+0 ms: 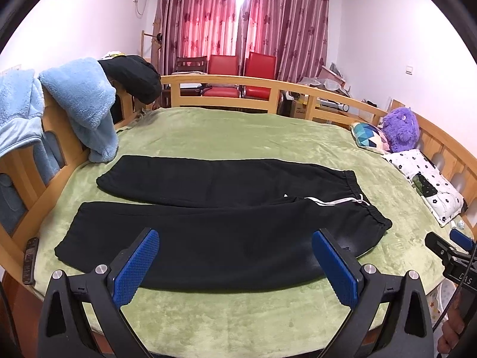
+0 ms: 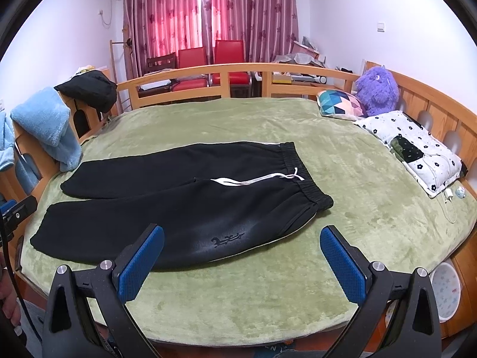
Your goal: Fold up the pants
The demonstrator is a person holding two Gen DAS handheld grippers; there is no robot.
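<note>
Pink daylight glows through the curtains (image 1: pixel 243 21) at the back and flares white at their gap, while the room is evenly bright with soft shadows, sharp focus, strong fisheye bending and black vignetted corners in both views.

The pants (image 2: pixel 167 205) are matt black cloth with a ribbed elastic waistband and a white cord, lying on a bed cover (image 2: pixel 342 197) of soft, short-piled green plush. The bed frame (image 1: pixel 259 85) is smooth, lightly glossy light wood, and a fluffy pale blue fleece (image 1: pixel 83 104) hangs over it. Both the left tongs (image 1: pixel 235 264) and right tongs (image 2: pixel 242 261) are matt black plastic with dimpled blue rubber pads (image 2: pixel 140 264) and shiny metal bolts.
</note>
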